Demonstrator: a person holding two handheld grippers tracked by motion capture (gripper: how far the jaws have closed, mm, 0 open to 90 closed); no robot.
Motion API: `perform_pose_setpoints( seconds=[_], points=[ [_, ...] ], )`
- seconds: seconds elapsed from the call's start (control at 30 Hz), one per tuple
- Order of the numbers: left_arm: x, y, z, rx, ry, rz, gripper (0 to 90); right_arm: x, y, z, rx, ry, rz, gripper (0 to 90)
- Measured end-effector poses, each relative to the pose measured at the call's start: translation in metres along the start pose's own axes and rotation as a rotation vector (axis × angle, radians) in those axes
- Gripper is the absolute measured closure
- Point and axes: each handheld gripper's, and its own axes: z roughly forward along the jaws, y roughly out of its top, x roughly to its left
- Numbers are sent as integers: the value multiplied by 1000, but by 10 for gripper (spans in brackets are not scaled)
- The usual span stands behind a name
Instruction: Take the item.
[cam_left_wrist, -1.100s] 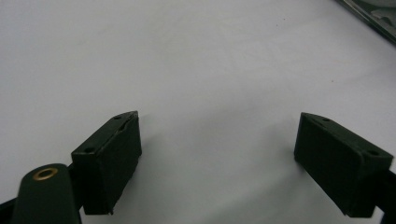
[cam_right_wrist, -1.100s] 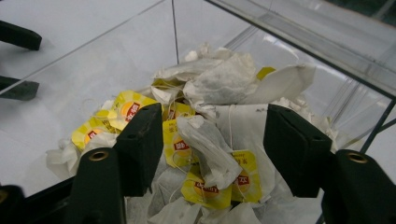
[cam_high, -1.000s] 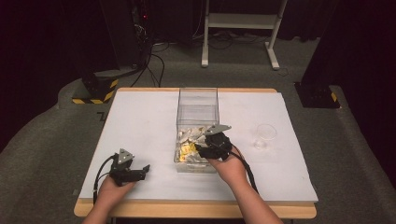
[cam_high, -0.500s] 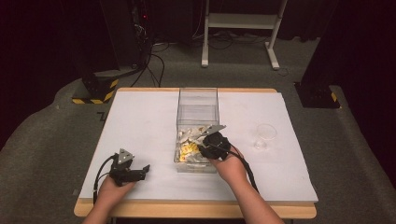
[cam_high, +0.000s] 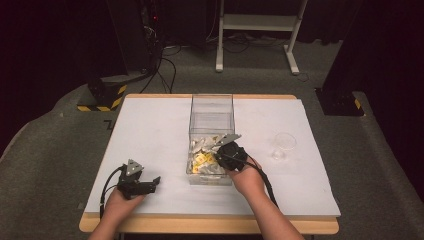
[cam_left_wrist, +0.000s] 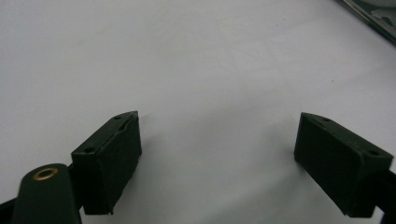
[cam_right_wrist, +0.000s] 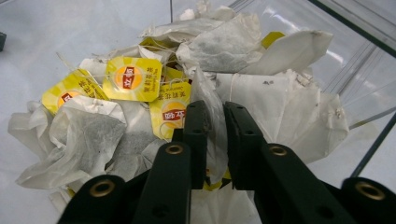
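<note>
A clear plastic box (cam_high: 211, 107) stands mid-table with a heap of tea bags (cam_high: 202, 159) at its near end, white sachets with yellow tags (cam_right_wrist: 133, 78). My right gripper (cam_high: 221, 152) reaches into that end from the right. Its jaws have just been closing, and in the right gripper view the right gripper (cam_right_wrist: 215, 112) pinches a white tea bag (cam_right_wrist: 208, 91) between its pads. The left gripper (cam_high: 155, 181) rests on the white table top at the front left. In the left gripper view the left gripper (cam_left_wrist: 217, 140) is wide open over bare white surface.
A small clear cup (cam_high: 284, 142) stands to the right of the box. The white table top (cam_high: 150, 130) spreads wide around the box. Dark floor, cables and a white stand's legs (cam_high: 255, 45) lie beyond the far edge.
Both hands keep their places. The high view is too small to show the right jaws moving among the tea bags.
</note>
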Motion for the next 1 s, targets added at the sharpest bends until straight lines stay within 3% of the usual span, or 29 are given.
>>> perform_pose_setpoints(
  seconds=[0.3, 0.73, 1.0],
  points=[
    [0, 0, 0, 0, 0, 0, 153, 2, 0, -3, -22, -11, -14, 859],
    [0, 0, 0, 0, 0, 0, 154, 7, -1, -26, -143, -6, -17, 875],
    [0, 0, 0, 0, 0, 0, 154, 9, -12, -29, -217, 13, 26, 877]
  ],
)
